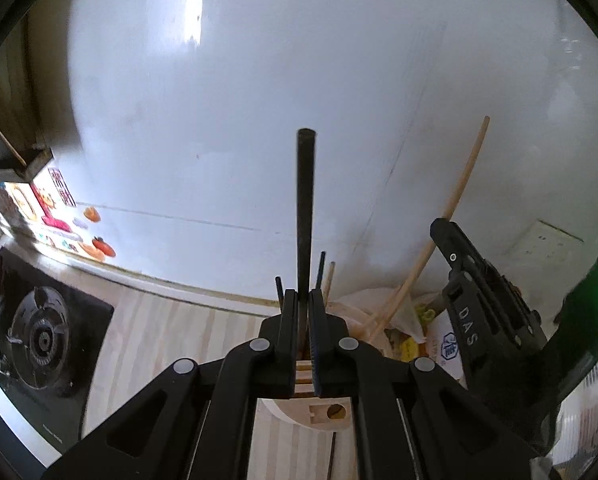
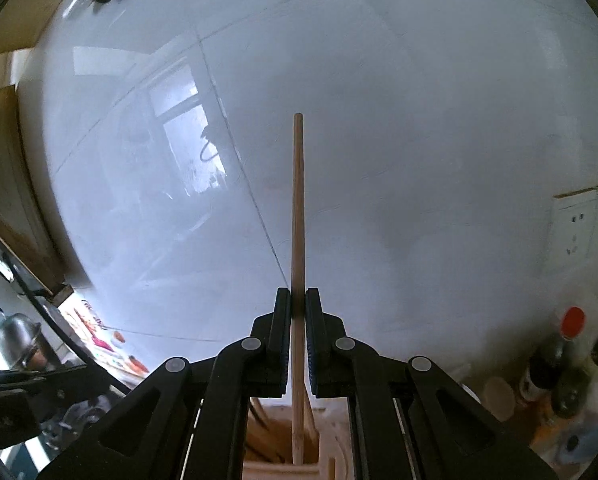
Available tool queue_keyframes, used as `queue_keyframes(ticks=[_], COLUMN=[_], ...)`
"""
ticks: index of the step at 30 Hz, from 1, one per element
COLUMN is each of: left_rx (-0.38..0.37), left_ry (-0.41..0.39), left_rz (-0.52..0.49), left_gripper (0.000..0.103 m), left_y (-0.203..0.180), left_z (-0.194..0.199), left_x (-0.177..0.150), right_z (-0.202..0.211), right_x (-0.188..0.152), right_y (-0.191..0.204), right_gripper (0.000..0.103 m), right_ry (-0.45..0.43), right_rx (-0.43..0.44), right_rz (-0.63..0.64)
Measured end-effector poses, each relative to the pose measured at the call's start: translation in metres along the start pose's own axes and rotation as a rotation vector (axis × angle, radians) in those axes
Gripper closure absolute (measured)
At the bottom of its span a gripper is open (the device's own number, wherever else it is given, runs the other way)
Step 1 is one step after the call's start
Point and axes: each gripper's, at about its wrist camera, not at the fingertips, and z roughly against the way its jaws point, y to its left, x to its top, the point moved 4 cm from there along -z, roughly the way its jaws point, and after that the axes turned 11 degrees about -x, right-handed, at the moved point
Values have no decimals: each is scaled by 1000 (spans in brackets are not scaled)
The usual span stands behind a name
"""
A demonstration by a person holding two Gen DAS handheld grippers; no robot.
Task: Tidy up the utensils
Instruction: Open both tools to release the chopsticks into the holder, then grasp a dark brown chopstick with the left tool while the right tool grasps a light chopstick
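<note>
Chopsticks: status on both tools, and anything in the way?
Left tool shut on black chopstick, upright. Right tool shut on wooden chopstick, over wooden holder. More sticks in holder; right tool close beside left.

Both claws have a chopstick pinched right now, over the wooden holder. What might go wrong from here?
1. The left claw grips the black chopstick near its lower end, leaving most of it above; it may pivot or slip.
2. The right claw, seen in the left view beside the left claw, holds the wooden chopstick tilted there; the two sticks or claws might collide.
3. The wooden holder already holds sticks, so lowering could jam.
</note>
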Motion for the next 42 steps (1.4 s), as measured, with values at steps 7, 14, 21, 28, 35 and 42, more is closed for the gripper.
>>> queue_keyframes(ticks=[7,14,21,28,35,42], left_rx=[-23,31,132,204,288,298], left_ry=[40,-61,-129,46,344,476], left_rz=[37,6,8,22,46,57], left_gripper=[97,21,0,0,0,0], left_y=[0,-10,10,36,65,72], left_z=[-6,39,58,2,-82,-114], left_x=[-3,-3,-49,-139,-245,-293], right_z=[-28,-21,37,66,49,37], right_x=[-20,-21,-28,-130,-268,-346], right_y=[16,3,-39,-88,-114,-108], right_gripper=[95,60,47,24,35,47], right_ry=[15,144,233,472,840,999], right_rx=[14,39,-67,-151,-180,-208], right_rz=[55,29,-9,-36,-9,51])
